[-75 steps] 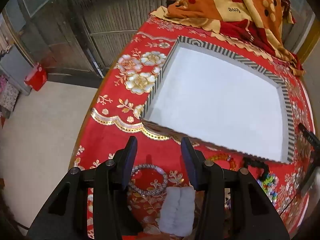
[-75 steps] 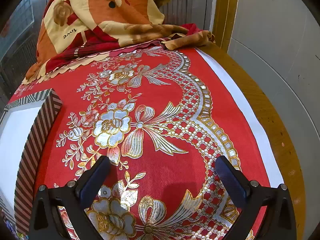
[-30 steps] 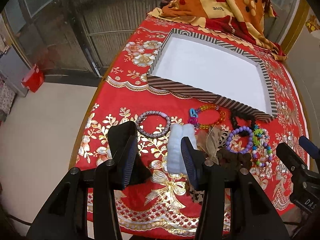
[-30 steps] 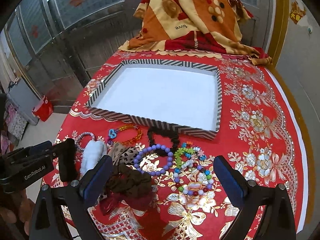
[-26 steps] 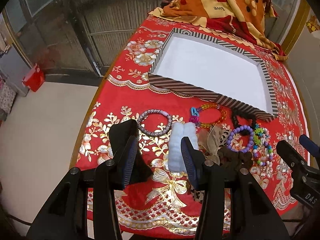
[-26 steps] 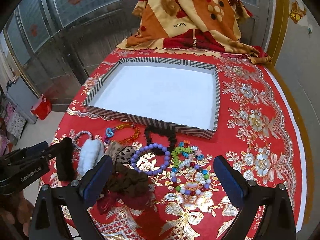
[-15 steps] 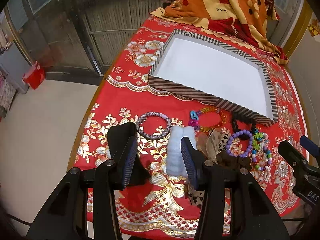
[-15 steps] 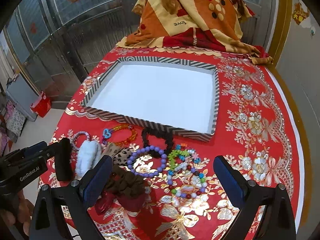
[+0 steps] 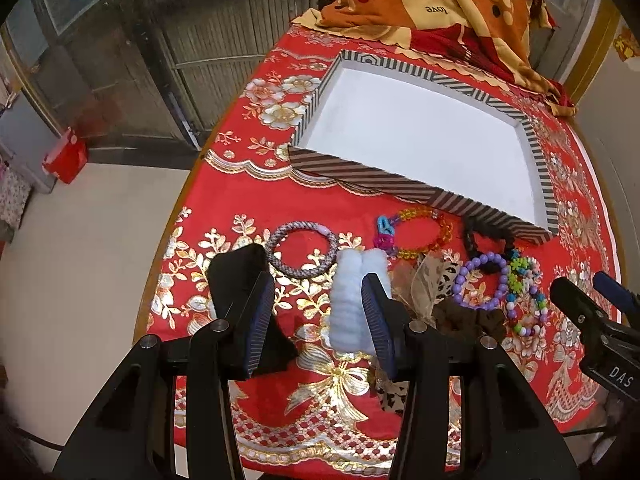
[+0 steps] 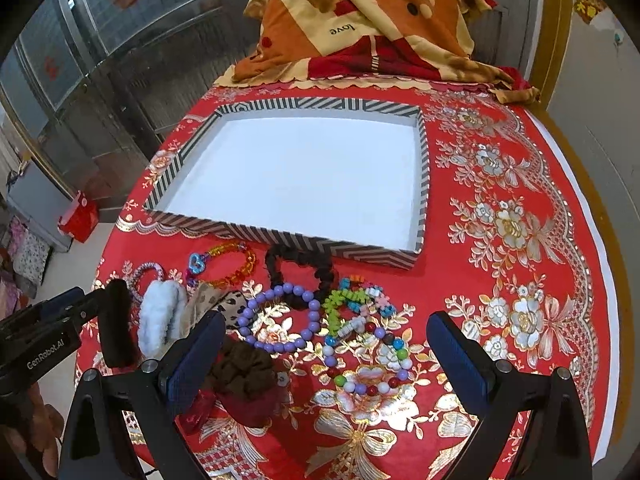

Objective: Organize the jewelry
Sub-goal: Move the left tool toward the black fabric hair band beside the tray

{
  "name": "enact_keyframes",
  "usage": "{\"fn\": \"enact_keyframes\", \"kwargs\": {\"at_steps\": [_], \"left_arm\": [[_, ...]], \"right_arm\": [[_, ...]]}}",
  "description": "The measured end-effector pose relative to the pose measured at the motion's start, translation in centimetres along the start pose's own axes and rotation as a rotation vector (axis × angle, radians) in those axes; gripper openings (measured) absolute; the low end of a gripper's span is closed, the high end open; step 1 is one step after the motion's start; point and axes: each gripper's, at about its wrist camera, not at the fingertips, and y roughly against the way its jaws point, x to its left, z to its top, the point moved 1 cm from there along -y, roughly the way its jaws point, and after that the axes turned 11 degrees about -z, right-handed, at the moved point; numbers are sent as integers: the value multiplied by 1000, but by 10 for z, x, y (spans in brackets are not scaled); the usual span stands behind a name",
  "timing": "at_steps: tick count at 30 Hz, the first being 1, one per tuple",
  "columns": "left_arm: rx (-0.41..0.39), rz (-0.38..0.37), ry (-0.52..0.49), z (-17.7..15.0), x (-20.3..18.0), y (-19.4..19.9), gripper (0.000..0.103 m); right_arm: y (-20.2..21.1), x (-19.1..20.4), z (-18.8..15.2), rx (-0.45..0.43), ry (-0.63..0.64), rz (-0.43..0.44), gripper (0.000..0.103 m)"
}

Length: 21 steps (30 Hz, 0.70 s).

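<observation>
Both tools hover over scattered bracelets.

Left gripper: black frame, silver screws, dark blue ribbed pads
Right gripper: black frame, blue pads
Markings: white "GenRobot.AI", "DAS" lettering

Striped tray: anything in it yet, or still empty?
Empty. The striped tray shows only bare white floor in both views; the purple bead bracelet and other pieces lie on the tablecloth.
</observation>
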Motion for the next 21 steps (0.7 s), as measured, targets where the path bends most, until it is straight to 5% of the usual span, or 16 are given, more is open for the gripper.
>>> {"fn": "enact_keyframes", "kwargs": {"at_steps": [21], "left_arm": [[-10, 17, 20, -8, 0, 6, 45]], "right_arm": [[8, 1, -10, -6, 6, -3, 100]]}}
